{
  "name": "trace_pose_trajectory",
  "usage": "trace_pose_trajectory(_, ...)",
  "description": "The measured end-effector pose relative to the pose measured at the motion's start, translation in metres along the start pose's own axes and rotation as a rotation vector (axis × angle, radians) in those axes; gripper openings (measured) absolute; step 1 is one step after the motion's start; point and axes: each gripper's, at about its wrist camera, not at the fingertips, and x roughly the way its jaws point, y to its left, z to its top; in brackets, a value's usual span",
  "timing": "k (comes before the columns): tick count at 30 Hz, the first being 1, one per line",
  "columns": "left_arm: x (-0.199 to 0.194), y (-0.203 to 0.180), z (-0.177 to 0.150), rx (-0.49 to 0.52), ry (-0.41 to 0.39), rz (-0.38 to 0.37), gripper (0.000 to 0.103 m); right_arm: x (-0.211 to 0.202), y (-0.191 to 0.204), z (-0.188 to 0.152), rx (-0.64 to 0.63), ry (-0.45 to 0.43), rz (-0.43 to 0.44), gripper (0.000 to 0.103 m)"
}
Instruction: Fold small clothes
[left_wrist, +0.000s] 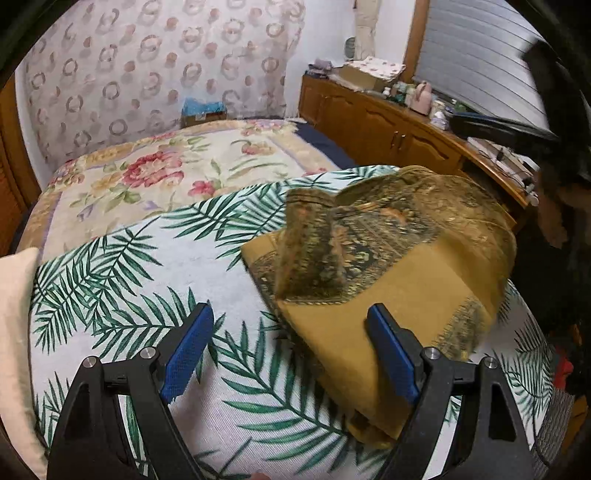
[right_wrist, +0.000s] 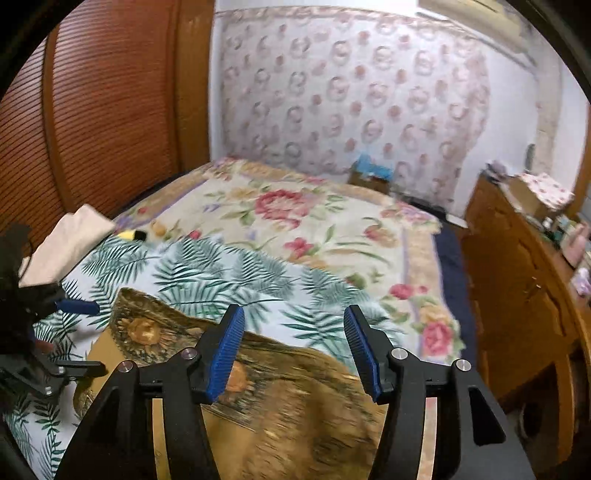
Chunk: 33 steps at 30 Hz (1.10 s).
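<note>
A mustard-yellow cloth with dark patterned borders (left_wrist: 399, 288) lies partly folded on the palm-leaf sheet (left_wrist: 155, 266). Its upper flap is blurred and bulges above the lower layer. My left gripper (left_wrist: 291, 314) stands open just in front of the cloth's near-left edge, with nothing between its blue pads. In the right wrist view the same cloth (right_wrist: 295, 413) spreads blurred beneath my right gripper (right_wrist: 294, 314), which is open with only air between its pads. The left gripper (right_wrist: 79, 336) shows at the left there, open beside the cloth's far corner.
The palm-leaf sheet covers the near part of a bed; a floral blanket (left_wrist: 166, 173) covers the far part. A cream pillow (left_wrist: 14, 332) lies at the left edge. A wooden cabinet (left_wrist: 388, 129) with small items runs along the right. Louvred wooden doors (right_wrist: 103, 110) stand on the left.
</note>
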Motion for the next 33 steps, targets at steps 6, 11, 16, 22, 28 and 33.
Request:
trace_pose_trajectory(6,0.006,0.018,0.007,-0.048,-0.005,0.035,0.086,-0.018,-0.008,-0.055,0.040,0.063,-0.022,0.058)
trace_pose_trajectory(11,0.017,0.036,0.013,-0.101,0.002,0.096,0.086,-0.002,-0.021,-0.078,0.114,0.142,-0.046,0.058)
trace_pose_trajectory(16,0.026,0.036,0.013,-0.139,0.040,0.010,0.086,0.012,-0.025,-0.084,0.157,0.170,-0.048,0.064)
trace_pose_trajectory(22,0.034,0.020,0.020,-0.131,0.050,-0.107,0.067,0.028,-0.035,-0.078,0.192,0.188,-0.029,0.066)
trace_pose_trajectory(28,0.039,0.011,0.025,-0.113,0.050,-0.101,0.060,0.028,-0.045,-0.080,0.233,0.186,0.001,0.066)
trace_pose_trajectory(33,0.041,0.011,0.027,-0.125,0.056,-0.160,0.030,0.032,-0.050,-0.086,0.268,0.177,0.039,0.066)
